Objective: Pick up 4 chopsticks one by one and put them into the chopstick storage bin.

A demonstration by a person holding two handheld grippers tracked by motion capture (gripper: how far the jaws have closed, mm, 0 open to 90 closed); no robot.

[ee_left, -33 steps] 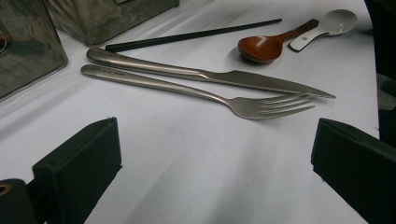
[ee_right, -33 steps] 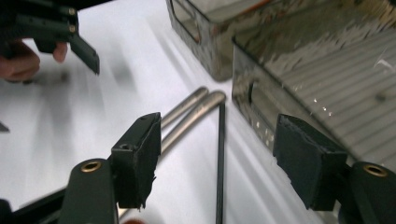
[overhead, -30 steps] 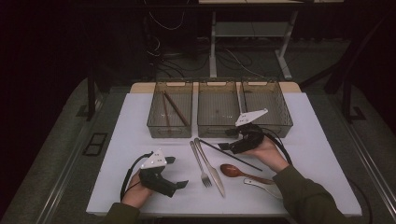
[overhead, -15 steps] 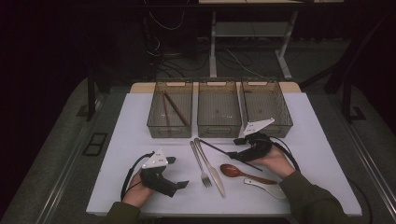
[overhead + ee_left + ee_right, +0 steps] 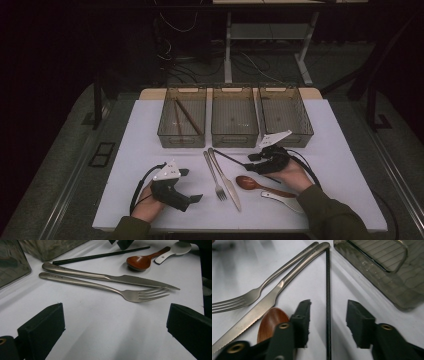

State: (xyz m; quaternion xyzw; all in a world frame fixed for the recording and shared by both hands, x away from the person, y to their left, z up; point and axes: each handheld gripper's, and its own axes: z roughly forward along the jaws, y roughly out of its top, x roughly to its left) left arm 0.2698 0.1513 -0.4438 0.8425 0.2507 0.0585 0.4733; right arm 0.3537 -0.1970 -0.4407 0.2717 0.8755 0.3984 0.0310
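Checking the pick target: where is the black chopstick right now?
The black chopstick lies flat on the table between the right gripper's open fingers, untouched, just right of the knife and in front of the middle bin.

Brushed-metal fork (image 5: 249, 296) and knife (image 5: 259, 308), glossy wooden spoon (image 5: 270, 322), matt black chopstick (image 5: 328, 302), smooth white bench (image 5: 330, 150).

Fork (image 5: 215, 177) lies left of knife (image 5: 227, 180); chopstick (image 5: 235, 160) and spoon (image 5: 257, 185) lie right
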